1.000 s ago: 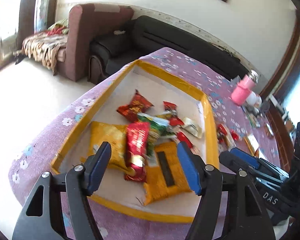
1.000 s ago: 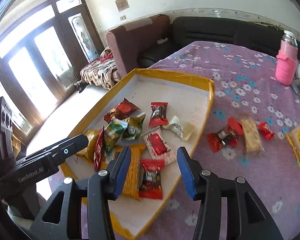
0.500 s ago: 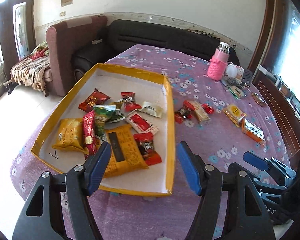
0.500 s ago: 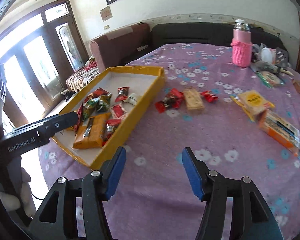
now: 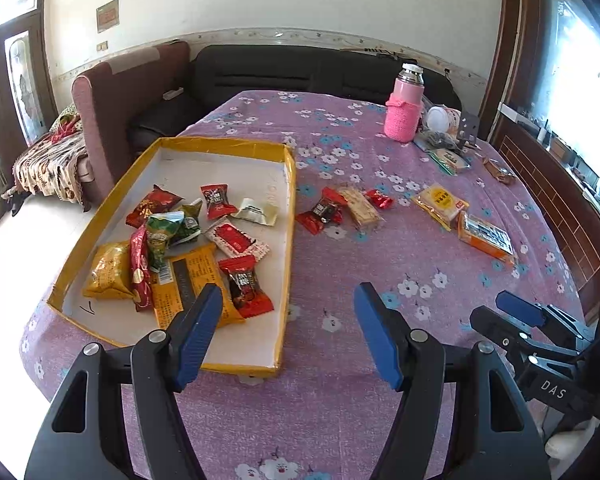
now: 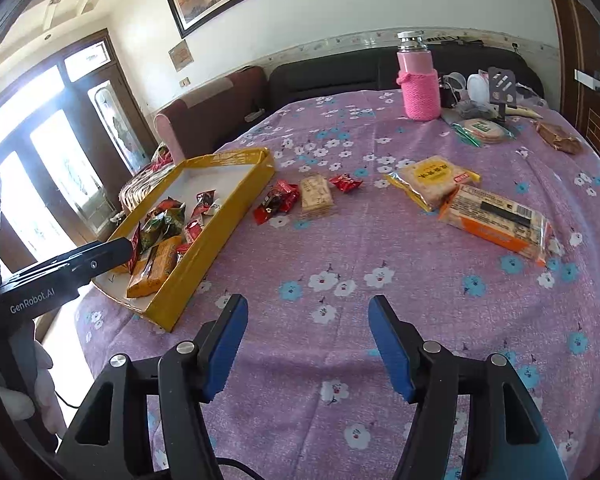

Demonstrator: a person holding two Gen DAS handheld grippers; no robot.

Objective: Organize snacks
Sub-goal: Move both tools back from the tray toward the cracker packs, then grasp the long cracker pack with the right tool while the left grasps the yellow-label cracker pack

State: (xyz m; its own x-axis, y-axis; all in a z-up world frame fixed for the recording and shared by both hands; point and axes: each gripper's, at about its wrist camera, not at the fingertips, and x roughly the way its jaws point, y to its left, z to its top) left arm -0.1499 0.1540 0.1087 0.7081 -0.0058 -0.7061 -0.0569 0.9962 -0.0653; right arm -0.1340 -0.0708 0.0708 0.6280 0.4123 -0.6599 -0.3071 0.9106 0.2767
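Tray (image 5: 288, 216) ahead-left of left gripper (image 5: 288, 328) | loose snacks (image 6: 316, 196) well beyond right gripper (image 6: 308, 344) | both grippers spread, empty

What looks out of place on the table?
Five snacks lie loose on the cloth outside the tray: a red pack, a cracker pack and a small red candy just beside it, and a yellow pack and an orange pack farther right. Both grippers, left and right, are open and empty.

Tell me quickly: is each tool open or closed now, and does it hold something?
Left tool: open, holding nothing.
Right tool: open, holding nothing.
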